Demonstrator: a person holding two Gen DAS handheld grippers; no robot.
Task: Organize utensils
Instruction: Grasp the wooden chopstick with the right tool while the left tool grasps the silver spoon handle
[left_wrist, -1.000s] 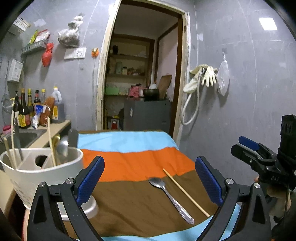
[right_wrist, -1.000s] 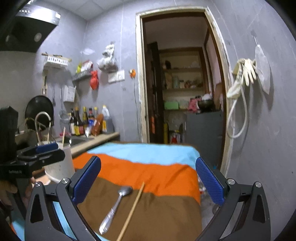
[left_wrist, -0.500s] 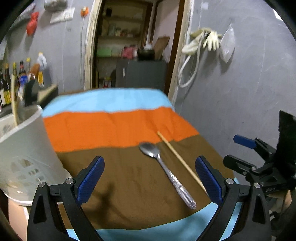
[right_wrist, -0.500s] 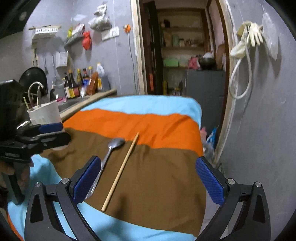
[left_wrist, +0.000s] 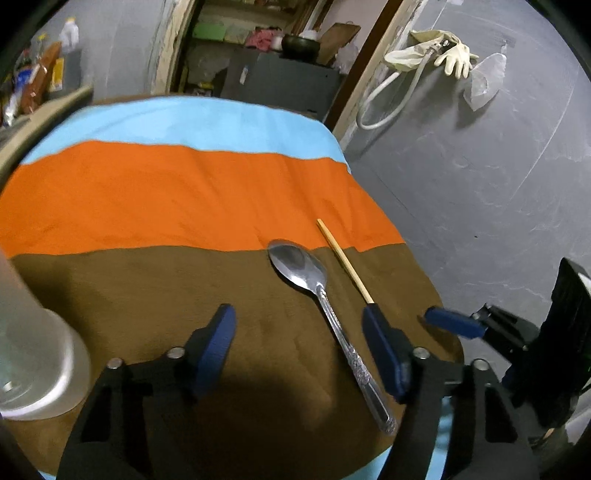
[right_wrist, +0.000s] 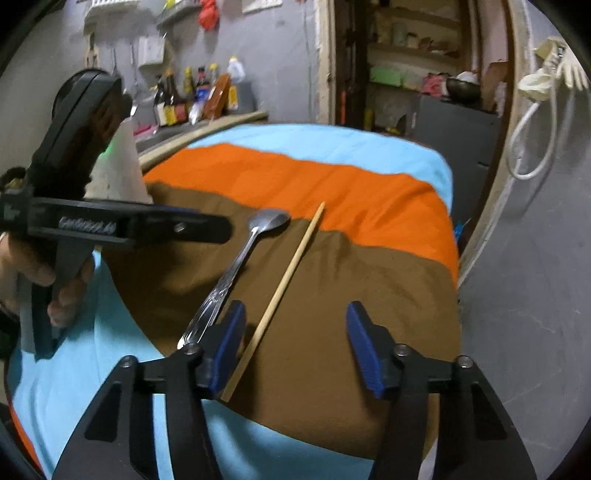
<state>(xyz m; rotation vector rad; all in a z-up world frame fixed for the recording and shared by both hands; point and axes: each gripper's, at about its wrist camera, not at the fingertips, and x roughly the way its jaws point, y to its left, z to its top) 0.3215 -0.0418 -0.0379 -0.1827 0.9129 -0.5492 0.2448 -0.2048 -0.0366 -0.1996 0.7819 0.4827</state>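
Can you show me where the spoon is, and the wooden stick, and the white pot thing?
spoon (left_wrist: 297, 266): left wrist view, on its bowl.
wooden stick (right_wrist: 291, 267): right wrist view, on the middle of its length.
white pot (left_wrist: 33, 354): left wrist view, on its blurred side wall at the left edge.

Blue/orange/brown striped cloth (left_wrist: 184, 192)

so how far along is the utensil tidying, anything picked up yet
Nothing visibly done yet: the spoon and chopstick lie side by side on the striped cloth. In hand: nothing; the left gripper is closing around the spoon handle, the right gripper around the chopstick, neither pinching. Left: grasp both and carry them to the white holder.
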